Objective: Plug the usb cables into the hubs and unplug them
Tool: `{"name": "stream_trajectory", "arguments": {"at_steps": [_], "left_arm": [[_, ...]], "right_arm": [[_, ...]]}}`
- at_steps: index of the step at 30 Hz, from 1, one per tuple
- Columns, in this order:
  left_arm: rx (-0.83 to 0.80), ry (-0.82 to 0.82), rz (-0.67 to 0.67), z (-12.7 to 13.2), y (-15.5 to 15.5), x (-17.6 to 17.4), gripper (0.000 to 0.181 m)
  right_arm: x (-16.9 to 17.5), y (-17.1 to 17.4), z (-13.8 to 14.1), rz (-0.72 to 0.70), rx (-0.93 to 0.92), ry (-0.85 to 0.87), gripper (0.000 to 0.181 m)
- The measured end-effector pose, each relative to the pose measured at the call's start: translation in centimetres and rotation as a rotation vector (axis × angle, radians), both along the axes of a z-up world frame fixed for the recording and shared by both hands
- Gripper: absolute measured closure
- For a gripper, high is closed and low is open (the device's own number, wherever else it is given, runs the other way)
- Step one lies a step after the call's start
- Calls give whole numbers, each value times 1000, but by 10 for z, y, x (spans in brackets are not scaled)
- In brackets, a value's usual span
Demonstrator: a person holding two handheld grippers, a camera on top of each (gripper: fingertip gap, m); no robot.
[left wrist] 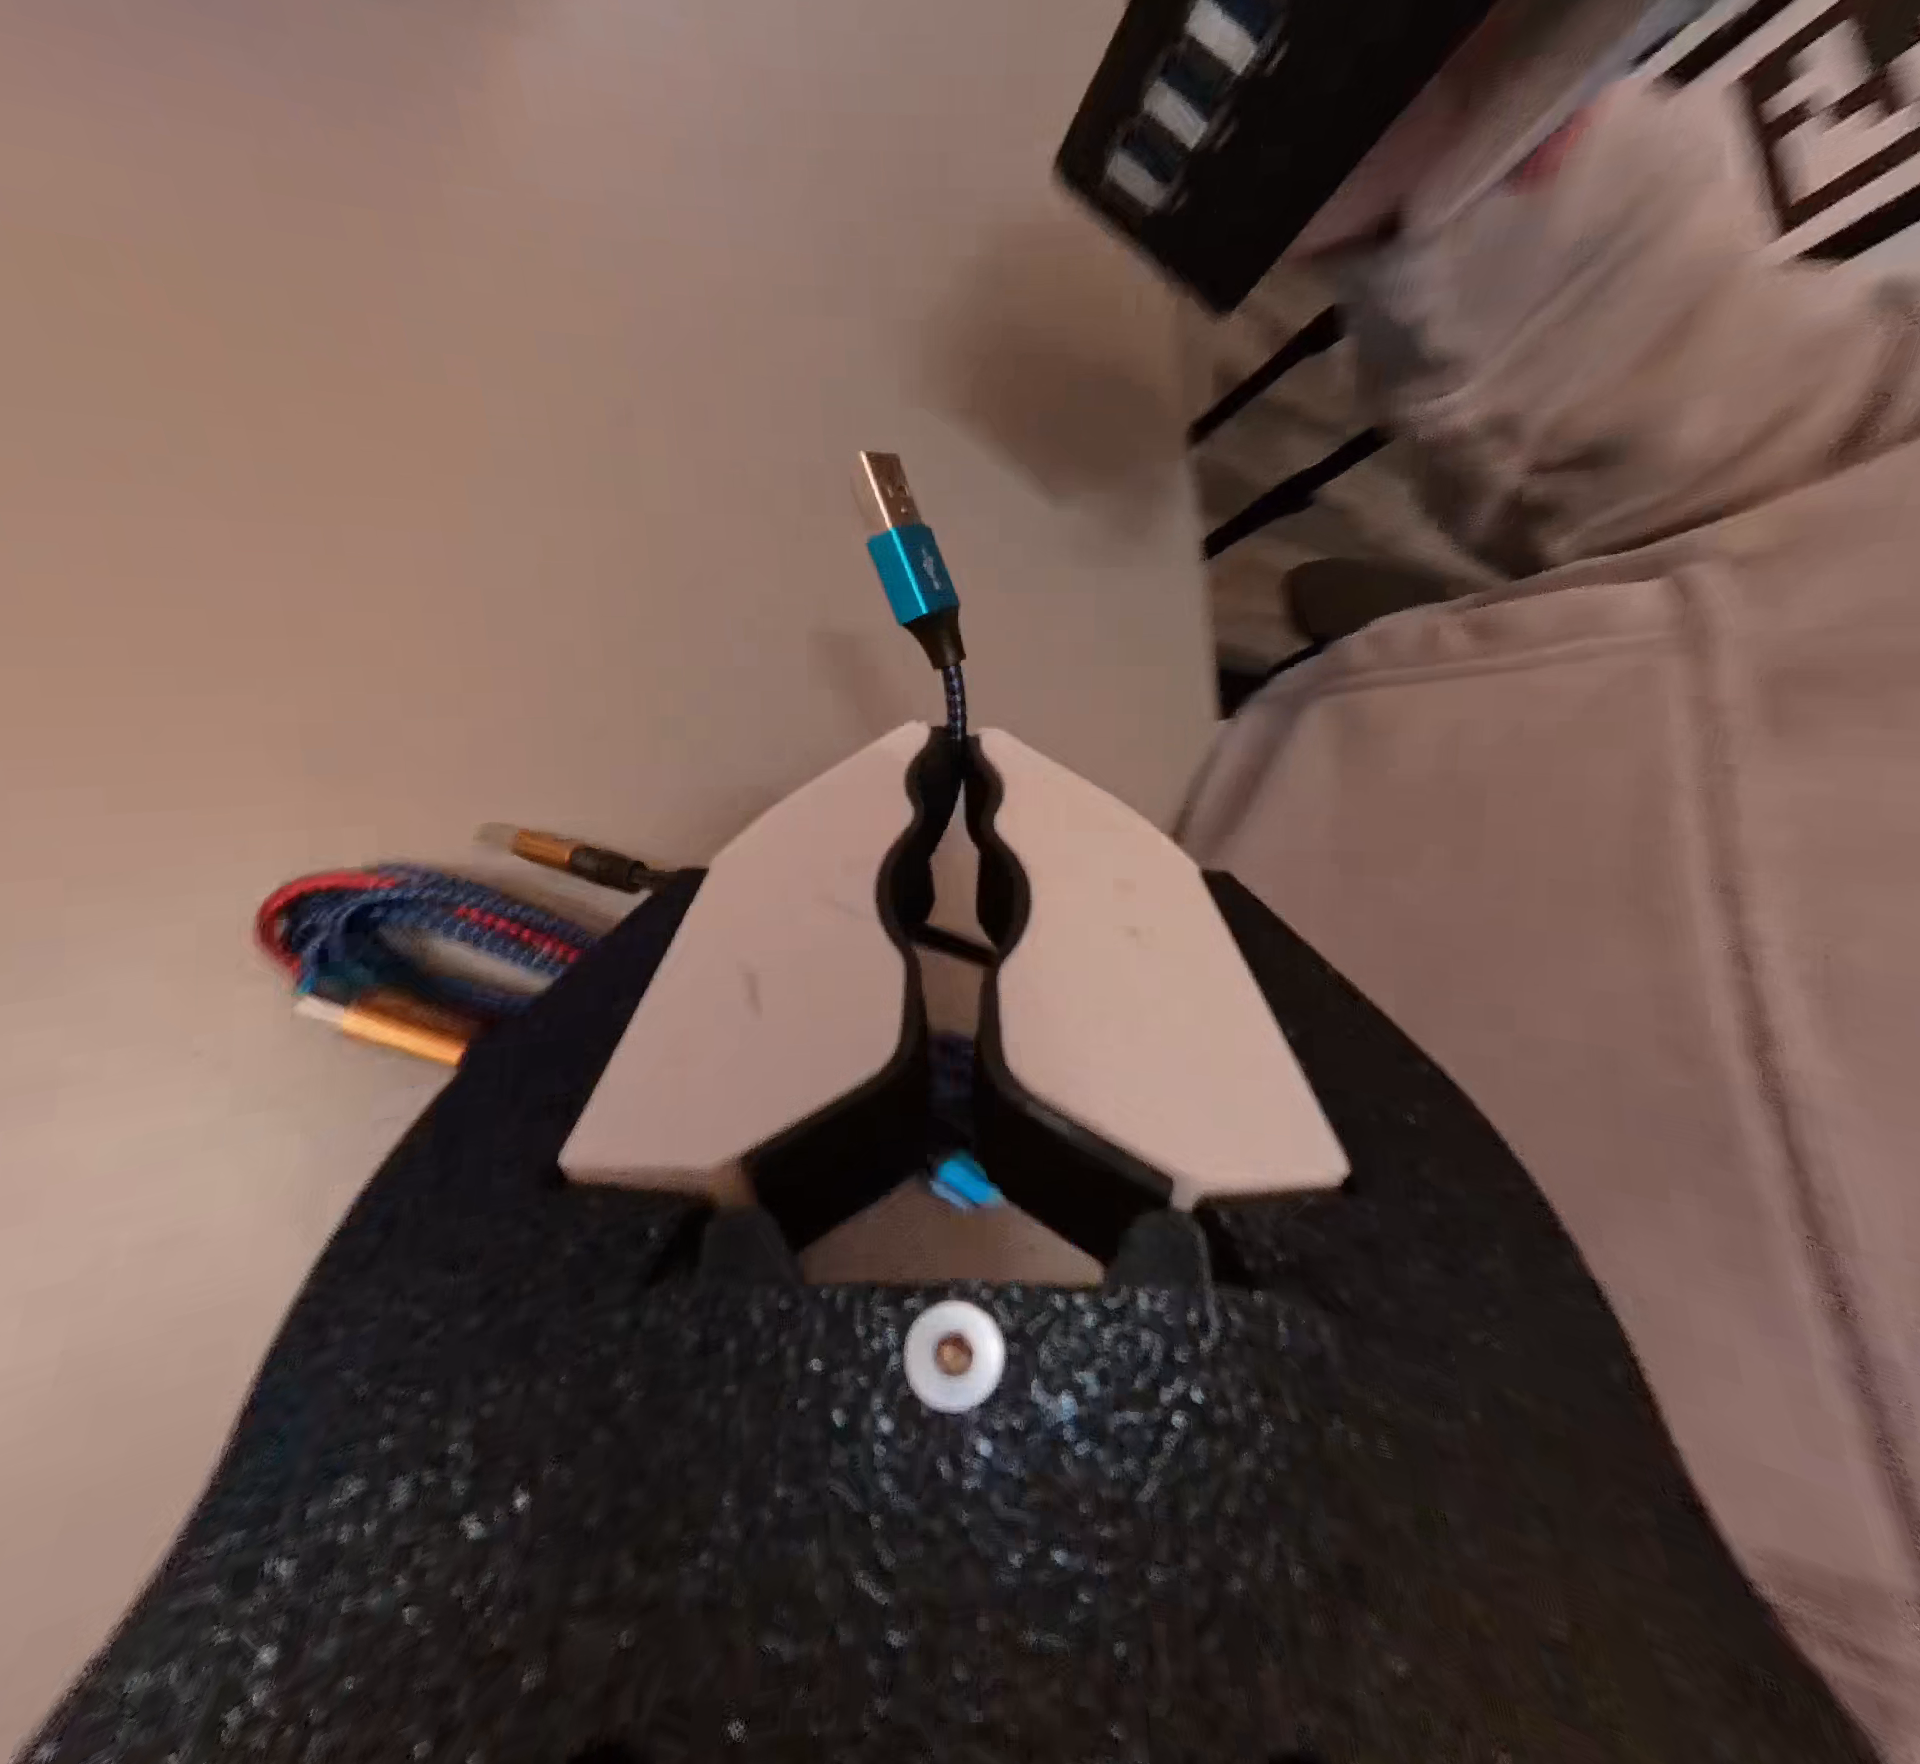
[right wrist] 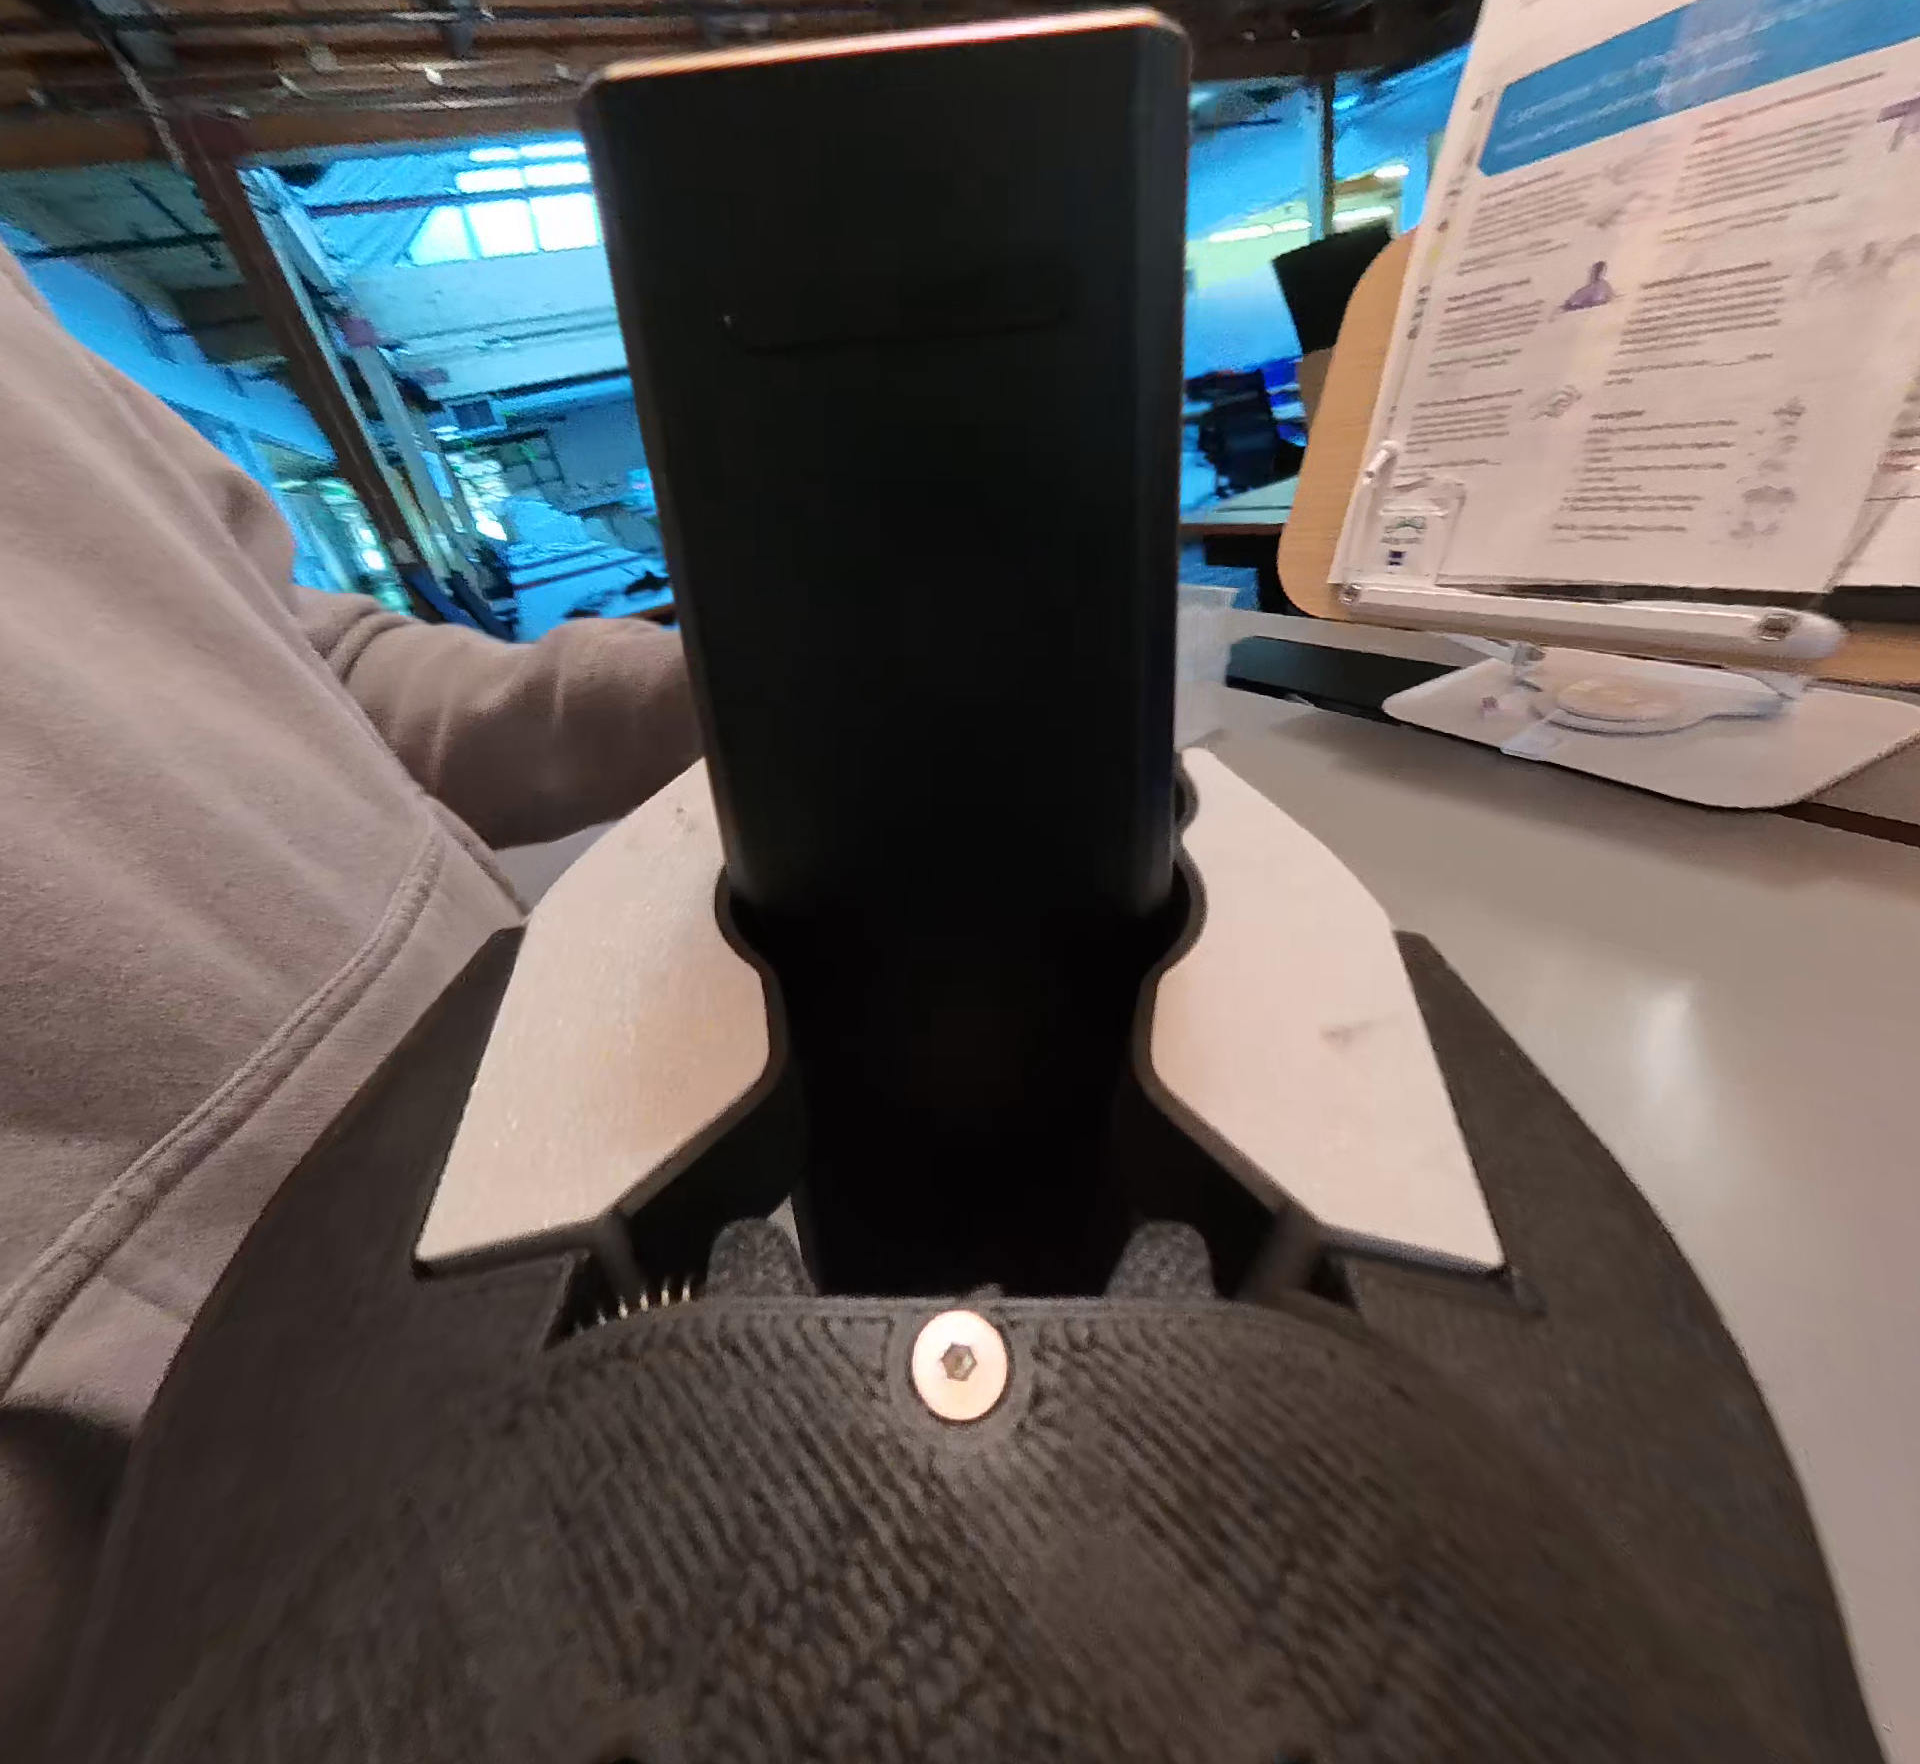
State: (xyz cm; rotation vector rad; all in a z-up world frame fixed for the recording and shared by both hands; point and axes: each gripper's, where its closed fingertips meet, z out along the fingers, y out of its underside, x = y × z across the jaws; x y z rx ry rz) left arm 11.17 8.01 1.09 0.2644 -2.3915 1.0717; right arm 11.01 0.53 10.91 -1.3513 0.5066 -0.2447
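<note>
Between the left gripper (left wrist: 956, 732) fingertips, pinching the blue braided usb cable (left wrist: 952, 698), its blue-shelled plug (left wrist: 906, 551) sticking up free over the beige table (left wrist: 520, 364). Far right, hovering blurred, the black usb hub (left wrist: 1247, 73). Near left, lying bundled, spare cables (left wrist: 416, 945) with orange plugs. In the right gripper (right wrist: 956, 873), gripping that hub (right wrist: 904, 467) upright, jaws clenched on its sides.

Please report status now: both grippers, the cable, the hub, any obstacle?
Left gripper shut on blue braided USB cable, plug free. Right gripper shut on black box-shaped hub, held off table. No obstacle seen between them.
</note>
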Motion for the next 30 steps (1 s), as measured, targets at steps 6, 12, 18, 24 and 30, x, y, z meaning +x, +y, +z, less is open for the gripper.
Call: {"name": "stream_trajectory", "arguments": {"at_steps": [6, 12, 18, 24, 30], "left_arm": [[-71, 207, -155, 34, 19, -16, 179], [-135, 98, 141, 7, 18, 28, 180], [-149, -75, 398, -2, 31, 62, 178], [-181, -144, 451, -6, 18, 75, 179], [-157, -295, 332, 6, 13, 64, 179]], "right_arm": [[2, 25, -6, 115, -17, 0, 108], [6, 31, -10, 133, -58, 17, 108], [7, 31, -13, 135, -73, 34, 108], [12, 37, -9, 153, -81, 27, 108], [10, 41, -12, 168, -112, 28, 108]]}}
